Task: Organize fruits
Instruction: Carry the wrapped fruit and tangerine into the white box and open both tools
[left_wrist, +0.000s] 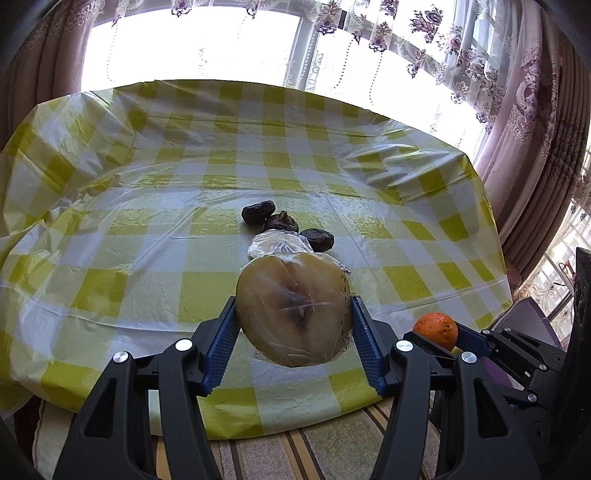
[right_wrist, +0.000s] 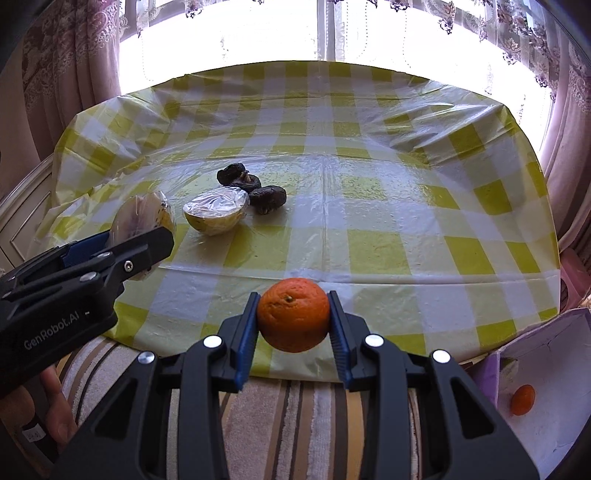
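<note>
Tablecloth (right_wrist: 376, 251): yellow-green and white check under a glossy clear film; cushion (right_wrist: 295, 417) at 6 o'clock striped brown, tan and cream. Both grippers, left (left_wrist: 293, 325) and right (right_wrist: 293, 321), are black with blue ribbed pads (right_wrist: 245, 332); the right one's orange (right_wrist: 293, 319) is bright orange, and the left one's wrapped half fruit (left_wrist: 293, 310) shows pale yellow with a brown-stained centre. At 12 o'clock, curtains (right_wrist: 66, 55) are mauve-pink with a lace pattern; the three dried fruits (right_wrist: 255, 186) are dark brown.
</note>
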